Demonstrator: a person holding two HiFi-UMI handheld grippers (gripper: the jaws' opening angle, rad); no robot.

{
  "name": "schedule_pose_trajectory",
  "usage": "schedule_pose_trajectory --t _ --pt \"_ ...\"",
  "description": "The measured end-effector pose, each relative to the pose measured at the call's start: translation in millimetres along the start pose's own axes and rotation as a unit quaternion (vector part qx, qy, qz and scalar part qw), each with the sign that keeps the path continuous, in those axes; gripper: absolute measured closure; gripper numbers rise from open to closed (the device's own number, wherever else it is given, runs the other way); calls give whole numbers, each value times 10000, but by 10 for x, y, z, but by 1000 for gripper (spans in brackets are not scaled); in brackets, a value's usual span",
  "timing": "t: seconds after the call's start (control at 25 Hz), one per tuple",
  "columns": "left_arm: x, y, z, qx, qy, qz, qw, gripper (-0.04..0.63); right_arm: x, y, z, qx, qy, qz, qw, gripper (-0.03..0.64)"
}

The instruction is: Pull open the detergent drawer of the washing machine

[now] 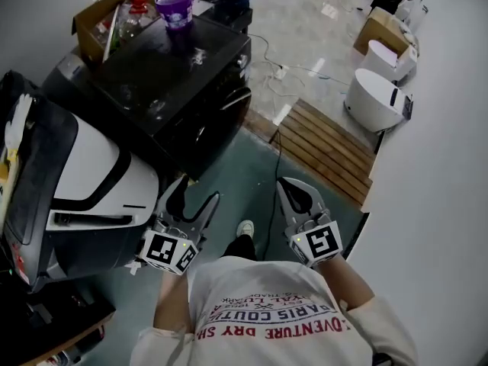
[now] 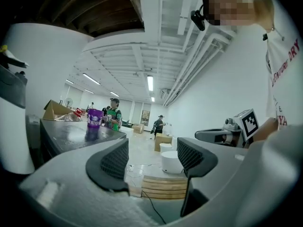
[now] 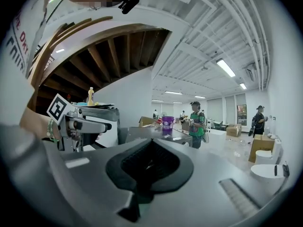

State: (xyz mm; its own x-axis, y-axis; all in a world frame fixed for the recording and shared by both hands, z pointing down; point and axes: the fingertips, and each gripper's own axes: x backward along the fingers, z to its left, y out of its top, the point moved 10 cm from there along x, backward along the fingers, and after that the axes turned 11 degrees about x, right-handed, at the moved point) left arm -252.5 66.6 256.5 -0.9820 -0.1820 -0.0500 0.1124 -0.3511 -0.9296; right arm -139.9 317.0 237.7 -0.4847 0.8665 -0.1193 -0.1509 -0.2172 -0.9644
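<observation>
The washing machine, white with black panels, stands at the left of the head view; a dark strip runs along its near panel, and I cannot tell whether that is the detergent drawer. My left gripper hangs just right of the machine, touching nothing. In the left gripper view the left gripper is open, with only the room between its pads, and the machine's white side fills the left edge. My right gripper is held over the floor, apart from the machine. Its pads meet in the right gripper view, so the right gripper is shut and holds nothing.
A black appliance stands beyond the washing machine and carries a purple cup and a cardboard box. A wooden slatted pallet, a floor cable and white round units lie ahead and to the right. Two people stand far off.
</observation>
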Motion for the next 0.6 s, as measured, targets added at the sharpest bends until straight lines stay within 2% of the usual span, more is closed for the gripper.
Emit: schedule_pose_trajectory --t 0.12,0.24,0.36,0.6 --pt "-347 187 350 -169 122 -13 9998 276 -475 -19 -290 77 74 121 9999 618" --pt "-616 282 662 -145 288 -17 9995 276 -880 -70 -510 120 191 221 9995 618" --pt "-767 270 872 25 437 -34 9990 276 -1196 -140 -638 140 361 330 9987 618" --pt "-969 190 1177 590 799 -269 9947 276 -1857 -132 -795 -91 636 -135 9978 618"
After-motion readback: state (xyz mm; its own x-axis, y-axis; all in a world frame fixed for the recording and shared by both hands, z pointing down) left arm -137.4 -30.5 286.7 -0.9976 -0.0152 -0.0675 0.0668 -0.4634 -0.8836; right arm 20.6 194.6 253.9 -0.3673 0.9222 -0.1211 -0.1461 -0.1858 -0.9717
